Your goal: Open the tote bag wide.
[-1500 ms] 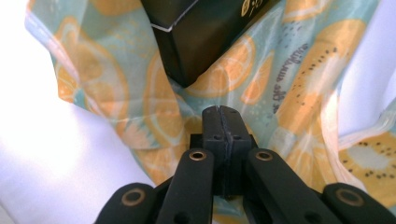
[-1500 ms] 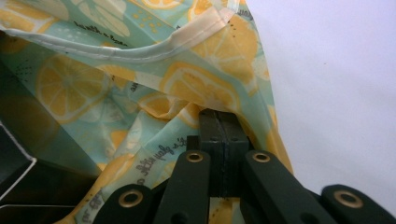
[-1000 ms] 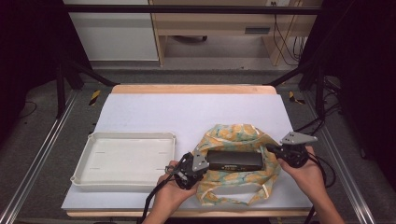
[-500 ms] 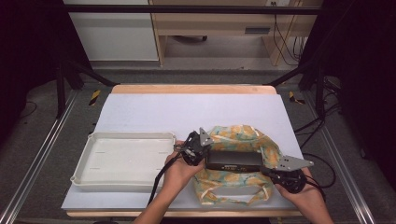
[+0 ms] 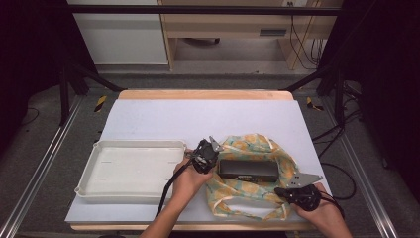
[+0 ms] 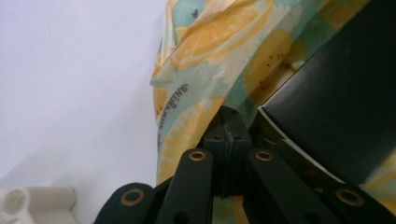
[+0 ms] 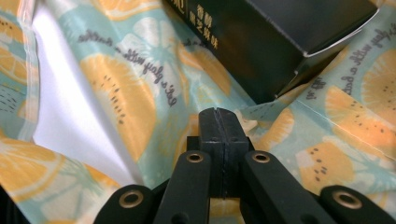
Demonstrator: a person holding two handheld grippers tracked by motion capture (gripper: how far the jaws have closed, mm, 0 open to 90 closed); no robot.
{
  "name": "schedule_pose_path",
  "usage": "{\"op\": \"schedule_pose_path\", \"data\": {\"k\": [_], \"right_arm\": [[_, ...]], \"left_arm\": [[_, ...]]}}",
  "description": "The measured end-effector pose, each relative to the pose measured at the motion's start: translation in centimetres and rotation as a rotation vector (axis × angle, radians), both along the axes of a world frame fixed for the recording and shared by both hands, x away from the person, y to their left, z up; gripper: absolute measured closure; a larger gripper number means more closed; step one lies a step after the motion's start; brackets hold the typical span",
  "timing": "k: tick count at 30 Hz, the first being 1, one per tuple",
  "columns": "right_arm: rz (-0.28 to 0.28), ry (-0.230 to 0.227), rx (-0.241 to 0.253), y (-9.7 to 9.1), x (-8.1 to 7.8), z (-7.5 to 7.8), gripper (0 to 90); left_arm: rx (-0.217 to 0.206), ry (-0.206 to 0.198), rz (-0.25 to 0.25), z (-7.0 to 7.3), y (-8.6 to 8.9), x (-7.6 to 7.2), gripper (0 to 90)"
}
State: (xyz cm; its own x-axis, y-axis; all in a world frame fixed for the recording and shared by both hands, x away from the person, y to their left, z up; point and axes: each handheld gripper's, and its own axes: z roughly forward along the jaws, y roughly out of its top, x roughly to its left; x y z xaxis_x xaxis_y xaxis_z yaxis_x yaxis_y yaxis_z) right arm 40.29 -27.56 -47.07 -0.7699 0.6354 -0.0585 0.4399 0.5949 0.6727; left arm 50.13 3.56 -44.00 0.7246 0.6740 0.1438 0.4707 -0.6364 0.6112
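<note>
Both grippers clamp the citrus-print cloth (image 5: 250,191) under the black box (image 5: 248,170): left gripper (image 5: 210,150) far-left edge, right gripper (image 5: 283,191) near-right corner.

Citrus-print cloth (image 5: 247,191) (orange, teal), black box (image 5: 248,170)

Black box (image 5: 248,169) lies flat on citrus-print cloth (image 5: 247,196). Cloth rumpled, spread on tabletop (image 5: 198,119). White tray (image 5: 129,168) just left.

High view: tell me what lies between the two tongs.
In the high view, the black box on the fruit-print cloth lies between the left tongs and right tongs.
</note>
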Motion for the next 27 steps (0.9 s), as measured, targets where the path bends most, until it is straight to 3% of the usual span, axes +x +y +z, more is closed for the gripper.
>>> {"op": "schedule_pose_path", "data": {"k": [10,13,19,22,27], "right_arm": [[0.007,0.007,-0.012,-0.2,-0.2,-0.3,90.0],[0.004,0.0,-0.016,-0.1,-0.3,-0.2,90.0],[0.007,-0.055,0.014,-0.2,-0.4,0.3,90.0],[0.01,-0.085,0.047,-0.1,-0.4,0.8,90.0],[0.044,-0.124,0.093,1.2,-0.4,2.1,90.0]], "left_arm": [[0.026,0.043,0.011,-1.0,0.1,1.0,89.9],[0.003,0.023,0.008,-0.6,0.2,0.7,89.2],[-0.071,-0.068,-0.025,2.4,0.3,-1.8,88.7],[-0.105,-0.072,-0.062,3.0,0.2,-3.5,88.5],[-0.105,-0.046,-0.083,2.1,0.6,-5.5,88.6]]}}
